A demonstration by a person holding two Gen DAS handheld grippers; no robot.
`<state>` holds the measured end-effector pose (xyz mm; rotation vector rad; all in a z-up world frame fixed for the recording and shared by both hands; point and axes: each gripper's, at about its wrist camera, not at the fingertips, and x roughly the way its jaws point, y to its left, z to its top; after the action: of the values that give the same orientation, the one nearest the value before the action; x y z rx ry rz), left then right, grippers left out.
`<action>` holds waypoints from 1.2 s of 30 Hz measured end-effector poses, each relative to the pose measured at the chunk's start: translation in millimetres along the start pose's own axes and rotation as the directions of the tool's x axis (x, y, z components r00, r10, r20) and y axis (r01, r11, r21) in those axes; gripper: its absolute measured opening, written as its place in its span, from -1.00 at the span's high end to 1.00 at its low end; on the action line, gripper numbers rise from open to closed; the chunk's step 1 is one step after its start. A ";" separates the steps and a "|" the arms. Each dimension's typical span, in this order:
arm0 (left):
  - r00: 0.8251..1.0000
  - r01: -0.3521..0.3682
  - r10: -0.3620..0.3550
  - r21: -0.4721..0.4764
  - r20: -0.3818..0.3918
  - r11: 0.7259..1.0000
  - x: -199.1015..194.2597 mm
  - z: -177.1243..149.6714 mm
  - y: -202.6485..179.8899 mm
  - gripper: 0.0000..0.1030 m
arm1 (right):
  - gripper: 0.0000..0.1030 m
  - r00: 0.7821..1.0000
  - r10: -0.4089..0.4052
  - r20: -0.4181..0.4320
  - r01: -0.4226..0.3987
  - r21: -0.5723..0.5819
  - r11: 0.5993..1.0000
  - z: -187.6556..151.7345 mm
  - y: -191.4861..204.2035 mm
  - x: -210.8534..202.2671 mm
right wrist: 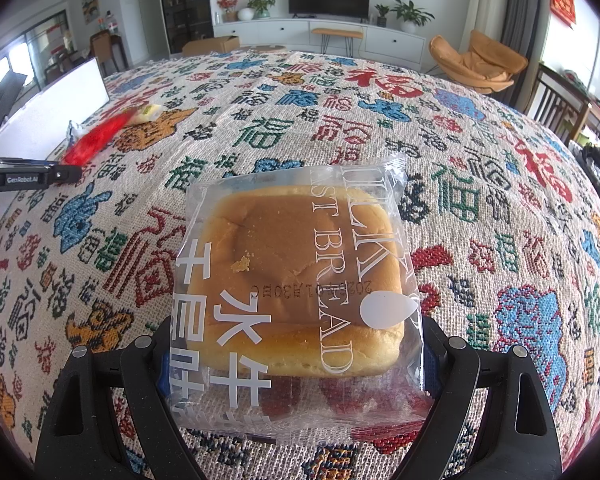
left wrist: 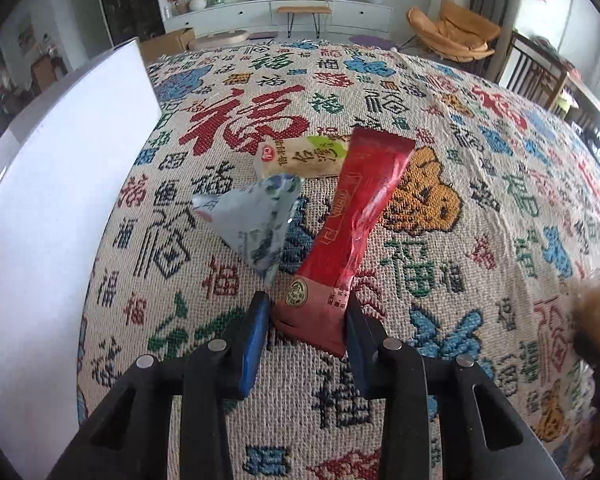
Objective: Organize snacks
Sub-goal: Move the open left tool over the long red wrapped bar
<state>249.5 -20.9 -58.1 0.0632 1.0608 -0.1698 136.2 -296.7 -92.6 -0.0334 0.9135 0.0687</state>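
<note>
We see the red snack stick (left wrist: 356,232) lying lengthwise away from the left gripper (left wrist: 308,320), its near end sitting between the two blue-padded fingers (left wrist: 254,340) while its far end lifts and overlaps a pale yellow snack bar (left wrist: 300,158). The left jaws stand narrowed about that near end; the right-hand pad meets the wrapper's edge, and on the other side we cannot tell whether a thin gap is left, so a firm grip cannot be told. Just left of the red stick sits one pale blue triangular pouch (left wrist: 256,220), close to the left finger but apart from it. All three rest on the patterned tablecloth (left wrist: 480,240), and a white board (left wrist: 60,184) stands along the left edge. In the right wrist view, the right gripper (right wrist: 296,354) carries one wrapped square bread (right wrist: 300,280) in a clear bag with white lettering; the bag's near half lies between the fingers, which stand wide and press against its two sides, with the bread raised toward the camera above the cloth. So we count one red stick, one yellow bar, one blue pouch and one bread. From the right wrist view the left gripper's black body shows at the far left edge, with the red stick (right wrist: 96,142) just beyond it, near the white board (right wrist: 56,112).
</note>
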 end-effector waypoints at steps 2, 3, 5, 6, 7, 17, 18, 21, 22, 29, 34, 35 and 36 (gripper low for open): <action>1.000 0.022 -0.022 -0.032 -0.009 0.999 -12.3 -12.7 3.1 0.31 | -0.74 1.000 0.000 0.000 0.000 0.000 1.000 -0.2 0.2 0.2; 0.999 0.046 -0.047 -0.043 -0.021 0.998 -20.6 -22.5 3.8 0.31 | -0.74 1.000 0.000 0.000 0.000 0.000 1.000 -0.1 -0.1 0.0; 0.997 0.066 -0.068 -0.051 -0.040 0.997 -41.4 -47.3 5.7 0.31 | -0.74 1.000 0.000 0.000 0.000 0.000 1.000 -0.3 0.2 0.1; 0.997 0.064 -0.066 -0.045 -0.047 0.997 -52.9 -62.2 4.0 0.31 | -0.74 1.000 0.000 0.000 0.000 0.000 1.000 -0.3 0.3 0.1; 0.997 0.062 -0.064 -0.041 -0.052 0.997 -63.3 -75.2 3.0 0.30 | -0.74 1.000 0.000 0.000 0.000 0.000 1.000 -0.4 0.3 0.1; 1.000 -0.002 0.006 0.133 -0.028 0.991 -79.2 -118.1 -31.5 -0.80 | -0.73 1.000 0.000 0.000 0.000 0.000 1.000 -0.6 0.1 0.0; 0.999 -0.001 0.006 0.146 -0.034 0.989 -72.5 -115.1 -34.5 -0.80 | -0.73 1.000 0.000 0.000 0.000 0.001 1.000 -0.6 -0.1 -0.2; 0.997 -0.052 0.061 0.163 -0.048 0.985 -52.4 -113.8 -38.0 -0.84 | -0.73 1.000 0.000 0.000 0.000 0.000 1.000 -0.7 0.1 -0.1; 0.998 -0.042 0.047 0.143 -0.033 0.989 -50.9 -113.6 -35.3 -0.88 | -0.73 1.000 0.000 0.000 0.000 0.000 1.000 -0.6 -0.2 -0.3; 1.000 -0.015 0.014 0.042 0.013 0.999 -44.4 -118.1 -20.0 -1.00 | -0.73 1.000 0.000 0.000 0.000 0.000 1.000 -0.9 0.0 -0.5; 0.998 -0.026 0.024 0.029 0.063 0.999 -47.9 -125.7 -20.8 -1.00 | -0.74 1.000 0.000 0.000 0.000 0.000 1.000 -1.0 0.0 -0.5; 0.998 -0.026 0.024 0.029 0.065 0.999 -47.3 -124.5 -20.6 -1.00 | -0.73 1.000 0.000 0.000 0.000 0.000 1.000 -0.9 -0.2 -0.6; 0.997 -0.026 0.024 0.029 0.067 0.999 -46.9 -124.4 -20.5 -1.00 | -0.73 1.000 0.000 0.000 0.000 0.001 1.000 -1.0 0.0 -0.4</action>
<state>116.4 -19.5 -77.2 0.0971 0.9907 -0.1646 135.1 -296.8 -92.9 -0.0331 0.9131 0.0681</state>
